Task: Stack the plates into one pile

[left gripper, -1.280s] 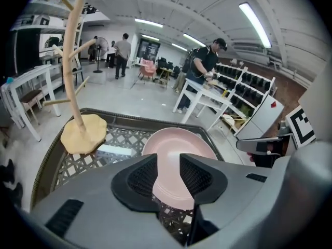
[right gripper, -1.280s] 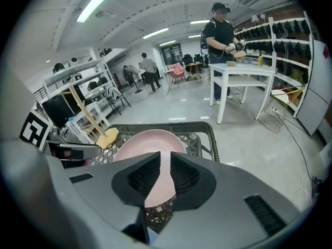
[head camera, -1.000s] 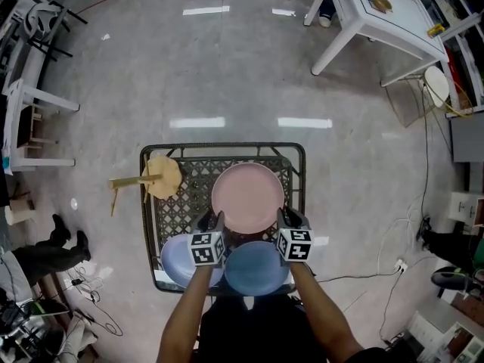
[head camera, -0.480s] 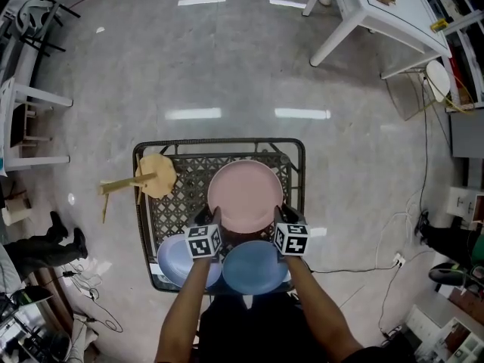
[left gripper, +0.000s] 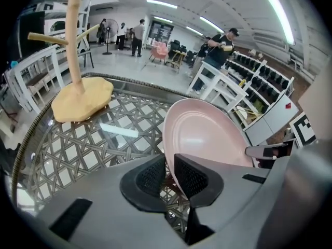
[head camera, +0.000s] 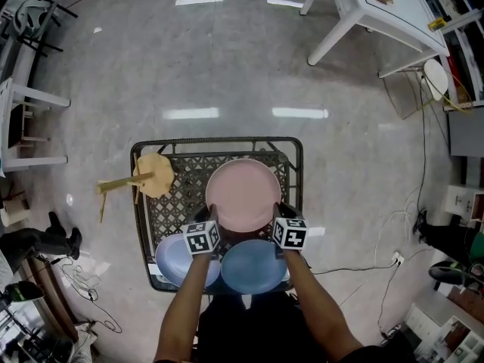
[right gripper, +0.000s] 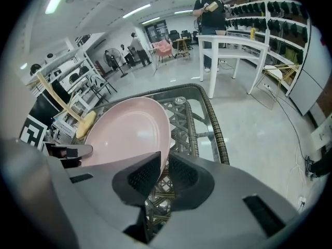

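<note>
A pink plate [head camera: 243, 193] lies on the glass-topped wicker table [head camera: 219, 141]. Nearer me sit a lavender plate [head camera: 175, 257] and a blue plate [head camera: 253, 267], partly under my forearms. My left gripper [head camera: 206, 216] is at the pink plate's near-left rim. Its jaws have just been closing, and in the left gripper view the left gripper [left gripper: 168, 167] has the rim of the pink plate [left gripper: 207, 134] pinched between its pads. My right gripper [head camera: 281, 212] is at the near-right rim. In the right gripper view the right gripper [right gripper: 163, 167] is closed over the rim of the pink plate [right gripper: 127, 131].
A wooden peg stand [head camera: 155, 176] with a tan base stands on the table's far-left corner. A white table [head camera: 378, 6] stands on the floor at the far right, white chairs [head camera: 23, 112] at the left. Cables [head camera: 393, 263] trail at the right.
Both grippers have come down a little and closed in on the pink plate's near rim, one on each side. The plates have stayed in place.
</note>
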Motion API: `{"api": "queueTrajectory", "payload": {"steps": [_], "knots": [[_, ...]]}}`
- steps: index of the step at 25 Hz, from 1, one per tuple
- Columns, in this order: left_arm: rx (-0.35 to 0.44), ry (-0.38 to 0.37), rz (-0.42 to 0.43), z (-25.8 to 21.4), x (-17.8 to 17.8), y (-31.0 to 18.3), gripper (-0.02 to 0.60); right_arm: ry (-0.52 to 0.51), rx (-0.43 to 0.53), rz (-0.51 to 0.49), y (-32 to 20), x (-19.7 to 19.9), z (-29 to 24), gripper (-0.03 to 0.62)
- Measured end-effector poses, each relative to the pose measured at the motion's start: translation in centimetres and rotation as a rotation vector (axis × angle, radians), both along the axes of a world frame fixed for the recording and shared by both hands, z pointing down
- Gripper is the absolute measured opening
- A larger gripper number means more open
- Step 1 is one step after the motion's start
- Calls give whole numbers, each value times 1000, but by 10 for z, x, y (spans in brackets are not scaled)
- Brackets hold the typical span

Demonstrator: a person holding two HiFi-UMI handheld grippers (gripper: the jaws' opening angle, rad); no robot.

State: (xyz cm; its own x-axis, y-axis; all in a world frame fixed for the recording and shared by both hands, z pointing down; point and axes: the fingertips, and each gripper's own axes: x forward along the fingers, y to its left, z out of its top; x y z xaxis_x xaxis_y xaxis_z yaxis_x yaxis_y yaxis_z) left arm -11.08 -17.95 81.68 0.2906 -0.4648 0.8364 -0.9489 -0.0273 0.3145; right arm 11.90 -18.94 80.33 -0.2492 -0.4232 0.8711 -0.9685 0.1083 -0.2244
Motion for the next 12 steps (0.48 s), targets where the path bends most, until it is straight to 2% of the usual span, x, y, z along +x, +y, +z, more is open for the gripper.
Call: {"api": "queueTrajectory", "payload": {"steps": [4,12], "knots": [[6,25,-28,-3,-3,4,58,-5,5,9,4,-2,-3,43],[52,41,-15,-25,-4,13,57,-15,38,8,15,-4,-21,41]]}}
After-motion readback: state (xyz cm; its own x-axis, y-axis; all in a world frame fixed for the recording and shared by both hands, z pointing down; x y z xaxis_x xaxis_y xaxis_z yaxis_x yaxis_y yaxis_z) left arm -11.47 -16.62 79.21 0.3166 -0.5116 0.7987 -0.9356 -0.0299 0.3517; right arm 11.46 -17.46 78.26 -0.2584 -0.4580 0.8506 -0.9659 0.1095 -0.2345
